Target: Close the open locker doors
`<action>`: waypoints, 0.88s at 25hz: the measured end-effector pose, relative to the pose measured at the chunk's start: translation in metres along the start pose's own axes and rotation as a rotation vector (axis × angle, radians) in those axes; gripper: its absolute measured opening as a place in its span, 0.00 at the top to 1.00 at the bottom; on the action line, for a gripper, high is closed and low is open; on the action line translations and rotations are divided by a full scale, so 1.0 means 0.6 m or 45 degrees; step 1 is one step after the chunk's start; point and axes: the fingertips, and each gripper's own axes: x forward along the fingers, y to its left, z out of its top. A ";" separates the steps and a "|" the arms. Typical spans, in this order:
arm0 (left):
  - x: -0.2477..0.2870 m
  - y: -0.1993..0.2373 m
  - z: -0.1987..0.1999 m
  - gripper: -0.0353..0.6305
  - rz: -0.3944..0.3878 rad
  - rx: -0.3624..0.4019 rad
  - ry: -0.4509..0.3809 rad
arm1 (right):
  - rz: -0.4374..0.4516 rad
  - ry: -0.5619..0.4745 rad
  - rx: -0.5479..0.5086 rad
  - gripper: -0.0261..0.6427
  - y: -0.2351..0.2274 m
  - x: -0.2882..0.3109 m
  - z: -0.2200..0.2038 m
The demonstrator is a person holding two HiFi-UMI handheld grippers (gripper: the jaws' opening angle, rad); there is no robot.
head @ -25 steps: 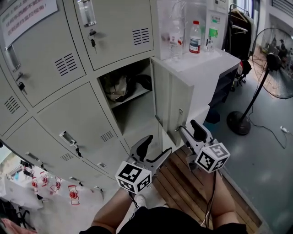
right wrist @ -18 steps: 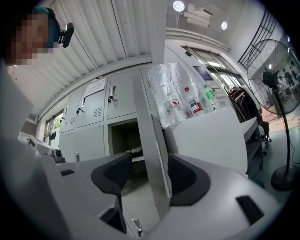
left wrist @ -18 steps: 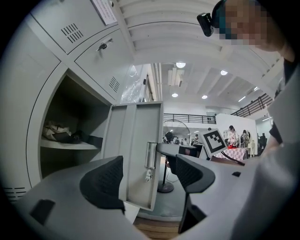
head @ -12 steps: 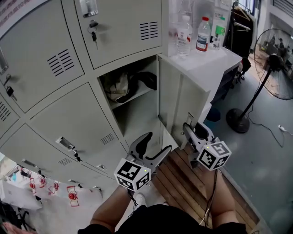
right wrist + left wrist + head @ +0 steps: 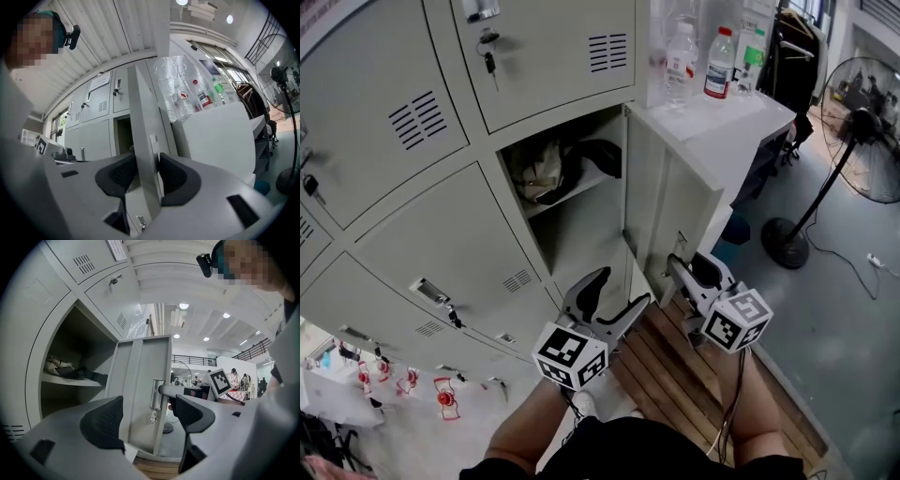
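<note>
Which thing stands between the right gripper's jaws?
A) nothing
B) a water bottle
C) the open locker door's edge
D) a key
C: in the right gripper view the open locker door runs between the pads of the right gripper, whose jaws have just been closing onto it.

The standing fan is being cut off by the head view's right edge. The bundle on the locker shelf is being left too dim to be identified. The lower edge of the locker door is being partly hidden behind the left gripper.
</note>
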 end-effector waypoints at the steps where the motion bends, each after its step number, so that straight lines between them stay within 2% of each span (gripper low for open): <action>1: -0.003 0.001 0.001 0.41 0.005 0.001 -0.003 | 0.015 0.005 -0.004 0.73 0.006 0.001 -0.001; 13: -0.068 0.034 0.010 0.41 0.109 0.010 -0.020 | 0.207 0.055 -0.031 0.70 0.099 0.046 -0.028; 22: -0.132 0.091 0.020 0.41 0.210 0.016 -0.029 | 0.317 0.074 -0.028 0.72 0.182 0.115 -0.051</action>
